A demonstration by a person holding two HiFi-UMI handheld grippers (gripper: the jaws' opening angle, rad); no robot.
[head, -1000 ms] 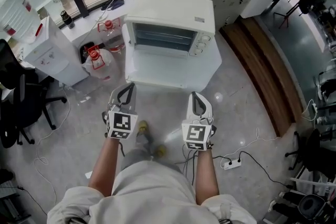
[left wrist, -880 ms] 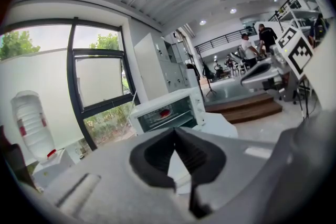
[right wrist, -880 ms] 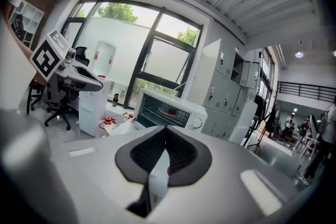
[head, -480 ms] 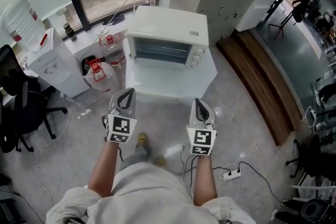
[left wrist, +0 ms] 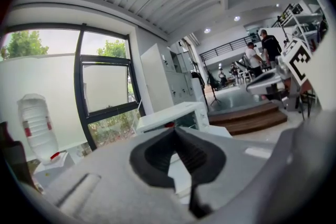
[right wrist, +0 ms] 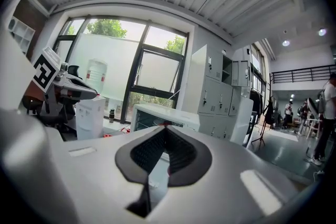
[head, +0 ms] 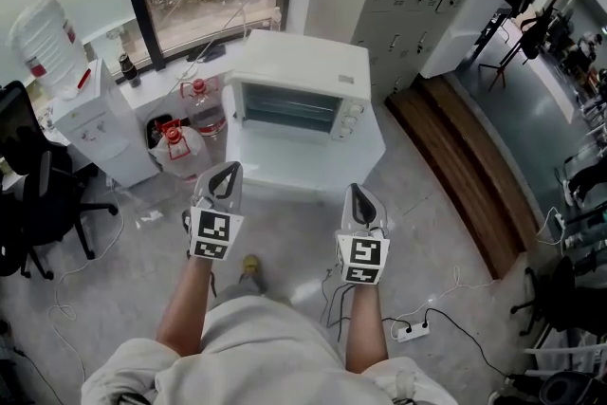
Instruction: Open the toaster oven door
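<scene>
Hovering low in the frame, the left gripper (head: 229,170) and right gripper (head: 358,193) are both pinched together, empty, well short of the white toaster oven (head: 302,71) at upper centre.

Toaster oven (head: 302,76) white, matt metal (door glossy); floor (head: 436,204) polished grey; step (head: 455,147) wood.

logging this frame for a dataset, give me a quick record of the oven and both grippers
toaster oven: white, on a white stand by the window
oven door: cannot tell whether open or shut
left gripper: shut, empty, not touching the oven
right gripper: shut, empty, not touching the oven
beside stand: water jugs on the floor
</scene>
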